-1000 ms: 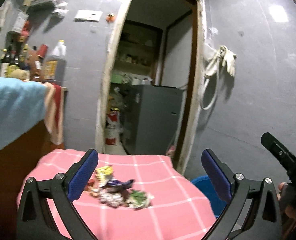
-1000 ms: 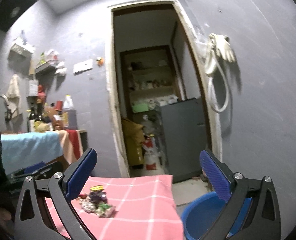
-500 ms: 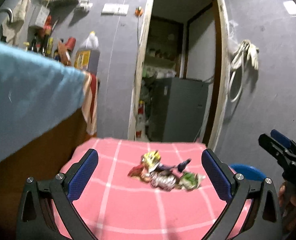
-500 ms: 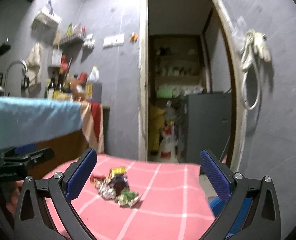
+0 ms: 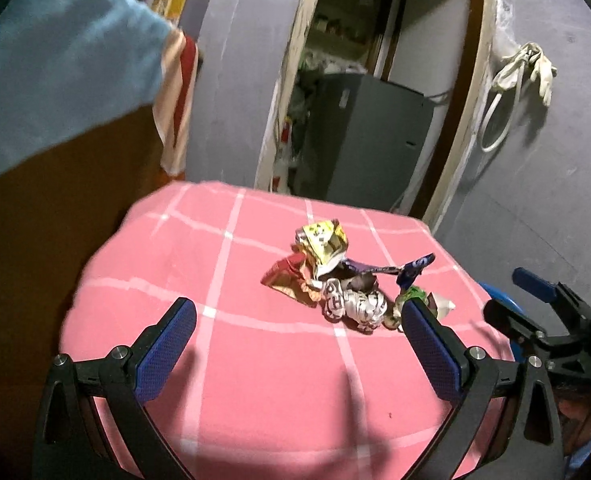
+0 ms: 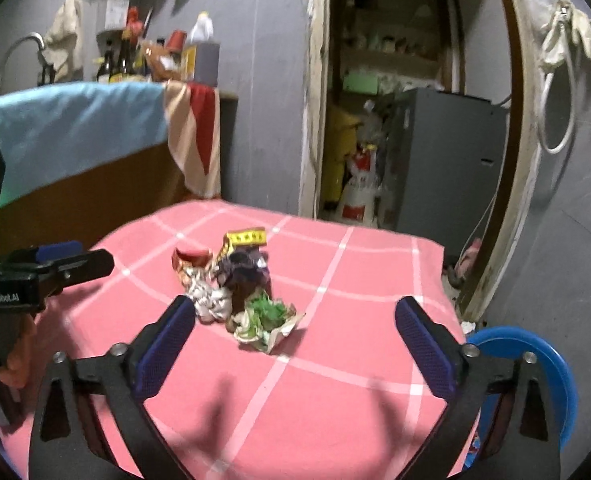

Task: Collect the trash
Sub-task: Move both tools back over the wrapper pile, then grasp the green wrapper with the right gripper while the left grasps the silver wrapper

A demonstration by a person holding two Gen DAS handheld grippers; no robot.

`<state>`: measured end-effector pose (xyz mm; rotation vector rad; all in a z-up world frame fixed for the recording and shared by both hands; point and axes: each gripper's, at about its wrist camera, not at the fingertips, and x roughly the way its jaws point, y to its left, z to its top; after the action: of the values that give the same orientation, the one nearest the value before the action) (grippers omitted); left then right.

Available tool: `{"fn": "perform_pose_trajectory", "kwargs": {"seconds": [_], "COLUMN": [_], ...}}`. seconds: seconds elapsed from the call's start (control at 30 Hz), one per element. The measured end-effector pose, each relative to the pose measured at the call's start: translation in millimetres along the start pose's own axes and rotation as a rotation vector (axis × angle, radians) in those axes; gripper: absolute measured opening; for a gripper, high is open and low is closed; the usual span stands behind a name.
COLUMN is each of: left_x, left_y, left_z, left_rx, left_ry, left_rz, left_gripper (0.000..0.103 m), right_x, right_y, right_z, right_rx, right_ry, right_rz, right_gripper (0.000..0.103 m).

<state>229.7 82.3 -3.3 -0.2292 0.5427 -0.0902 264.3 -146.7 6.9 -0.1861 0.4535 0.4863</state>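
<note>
A small pile of crumpled wrappers (image 5: 343,280) lies on a pink checked tablecloth (image 5: 215,360): a yellow one, a red one, a white one, a purple one and a green one. The pile also shows in the right wrist view (image 6: 239,292). My left gripper (image 5: 295,344) is open and empty, above the cloth just short of the pile. My right gripper (image 6: 295,340) is open and empty, with the green wrapper (image 6: 267,322) just ahead between its fingers. Each gripper shows at the edge of the other's view.
A blue bin (image 6: 535,376) stands on the floor at the table's right side. A wooden counter under a blue cloth (image 6: 75,128) runs along the left. An open doorway (image 6: 407,100) with a grey cabinet is behind the table.
Both grippers have tilted down and moved closer to the table. The wrapper pile now sits larger and nearer the fingers in both views. Both stay open.
</note>
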Motion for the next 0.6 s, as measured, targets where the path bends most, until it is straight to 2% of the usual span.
{"fn": "perform_pose_trajectory", "kwargs": {"seconds": [0.07, 0.2, 0.33, 0.5, 0.6], "left_x": [8, 24, 37, 52, 60], "left_y": [1, 0, -1, -4, -3], "left_z": [1, 2, 4, 8, 10], "left_rx": [-0.007, -0.024, -0.049, -0.045, -0.061], "left_ry": [0.032, 0.107, 0.157, 0.204, 0.232], "left_rz": [-0.012, -0.043, -0.081, -0.105, -0.127], "left_gripper": [0.093, 0.071, 0.061, 0.051, 0.048], "right_x": [10, 27, 49, 75, 84], "right_y": [1, 2, 2, 1, 2], "right_z": [-1, 3, 10, 10, 7], "right_rx": [-0.020, -0.040, -0.044, -0.027, -0.035], "right_ry": [0.035, 0.082, 0.136, 0.213, 0.249], "right_rz": [0.003, 0.033, 0.075, 0.137, 0.157], "right_gripper": [0.089, 0.077, 0.058, 0.043, 0.037]}}
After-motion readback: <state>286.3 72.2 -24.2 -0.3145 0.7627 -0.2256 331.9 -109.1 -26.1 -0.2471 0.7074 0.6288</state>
